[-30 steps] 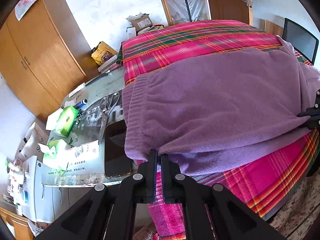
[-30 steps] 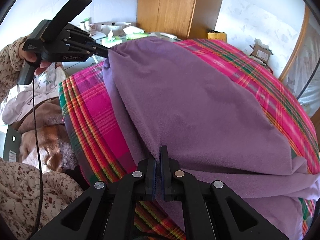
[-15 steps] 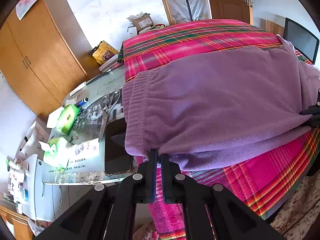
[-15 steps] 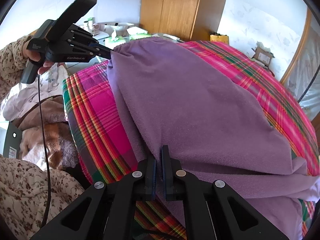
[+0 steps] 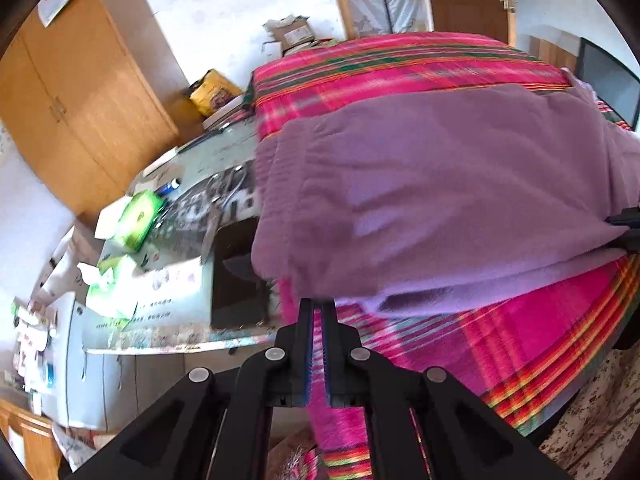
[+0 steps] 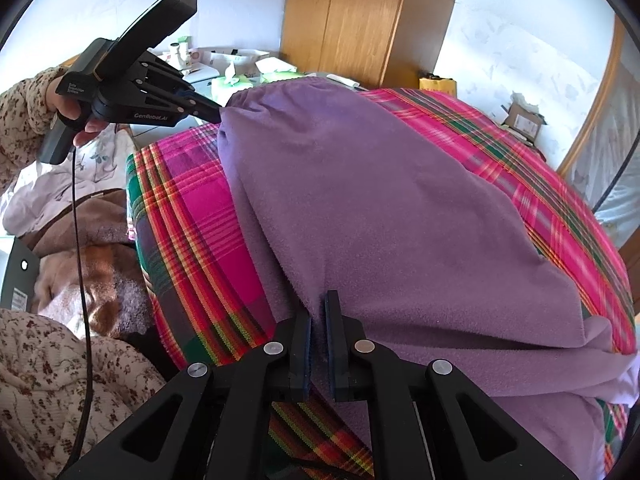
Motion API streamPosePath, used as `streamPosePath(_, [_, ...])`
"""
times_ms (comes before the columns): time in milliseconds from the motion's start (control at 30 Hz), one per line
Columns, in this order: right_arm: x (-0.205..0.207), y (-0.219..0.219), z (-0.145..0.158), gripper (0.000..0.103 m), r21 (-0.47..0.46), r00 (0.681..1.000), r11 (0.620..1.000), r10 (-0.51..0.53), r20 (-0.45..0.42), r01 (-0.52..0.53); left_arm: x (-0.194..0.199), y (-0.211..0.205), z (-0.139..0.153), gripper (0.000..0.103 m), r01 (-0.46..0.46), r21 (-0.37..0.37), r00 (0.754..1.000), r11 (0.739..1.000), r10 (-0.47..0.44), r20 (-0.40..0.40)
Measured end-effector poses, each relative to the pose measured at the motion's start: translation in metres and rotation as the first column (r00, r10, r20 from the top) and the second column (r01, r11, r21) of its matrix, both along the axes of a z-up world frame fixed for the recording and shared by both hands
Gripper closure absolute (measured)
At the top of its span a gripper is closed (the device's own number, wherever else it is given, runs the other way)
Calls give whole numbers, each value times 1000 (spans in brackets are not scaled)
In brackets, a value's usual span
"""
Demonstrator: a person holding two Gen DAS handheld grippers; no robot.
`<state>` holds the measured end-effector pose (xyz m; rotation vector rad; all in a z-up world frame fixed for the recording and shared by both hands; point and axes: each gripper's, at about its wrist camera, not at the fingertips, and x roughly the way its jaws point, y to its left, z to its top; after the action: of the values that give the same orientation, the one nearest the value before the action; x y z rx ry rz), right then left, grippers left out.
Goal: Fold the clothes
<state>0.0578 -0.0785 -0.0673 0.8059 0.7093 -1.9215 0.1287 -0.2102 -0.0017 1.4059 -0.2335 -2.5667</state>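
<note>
Purple fleece garment (image 6: pixel 384 208) is lying folded over on the pink plaid bedspread (image 6: pixel 192 216), near the bed's edge, upper layer stacked on a lower layer that is sticking out along the near side.

My left gripper (image 5: pixel 317 312) is pinching the garment's near corner at the ribbed, gathered end; jaws are sitting almost together with the fabric edge caught at the tips. In the right wrist view that gripper is reaching in from the left, my hand (image 6: pixel 68 108) in a floral sleeve on the handle, tips buried in the corner of the cloth, which is lifted a little off the spread there.

My right gripper (image 6: pixel 318 312) is at the opposite near edge. Its jaws are opening, a narrow gap showing; fleece is lying between the pads, but I cannot tell whether they are pressing on it.

Left wrist view is motion-blurred. Beside the bed, a cluttered table (image 5: pixel 180 296) with green tissue packs (image 5: pixel 138 220) and scissors (image 5: pixel 224 200).
</note>
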Motion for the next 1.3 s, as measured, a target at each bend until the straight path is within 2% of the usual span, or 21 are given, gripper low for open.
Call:
streamPosePath(200, [1, -1, 0, 95, 2, 1000, 1000, -3, -11, 3, 15, -17, 18, 99, -46, 139, 996, 989, 57, -72])
streamPosePath(400, [3, -2, 1, 91, 24, 1000, 1000, 6, -21, -6, 0, -25, 51, 99, -40, 235, 985, 971, 78, -154])
streamPosePath(467, [5, 0, 6, 85, 20, 1000, 999, 27, 7, -27, -10, -25, 58, 99, -28, 240, 983, 970, 70, -170])
streamPosePath(567, [5, 4, 14, 85, 13, 999, 999, 47, 25, -48, -31, -24, 61, 99, -28, 218, 985, 976, 64, -161])
streamPosePath(767, [0, 10, 37, 85, -71, 991, 993, 99, 95, -93, -78, -32, 67, 96, -44, 271, 989, 961, 81, -124])
streamPosePath(867, [-7, 11, 45, 83, -112, 990, 990, 101, 99, -90, -104, -49, 68, 85, -92, 373, 988, 923, 130, -78])
streamPosePath(900, [-11, 11, 45, 83, -113, 992, 991, 86, 94, -75, -112, -56, 67, 78, -110, 417, 988, 902, 145, -53])
streamPosePath(967, [-23, 11, 44, 82, -111, 995, 993, 40, 94, -29, -127, -71, 63, 76, -165, 486, 982, 858, 191, -3])
streamPosePath(1033, [-35, 12, 40, 82, -119, 992, 993, -1, 129, 17, -139, -81, 59, 74, -208, 501, 975, 840, 221, 34])
streamPosePath(1133, [-50, 16, 39, 82, -127, 986, 990, -33, 166, 55, -154, -89, 48, 71, -244, 519, 970, 819, 219, 109])
streamPosePath(1300, [-66, 16, 37, 82, -132, 981, 988, -57, 185, 83, -163, -97, 33, 71, -296, 540, 955, 788, 229, 188])
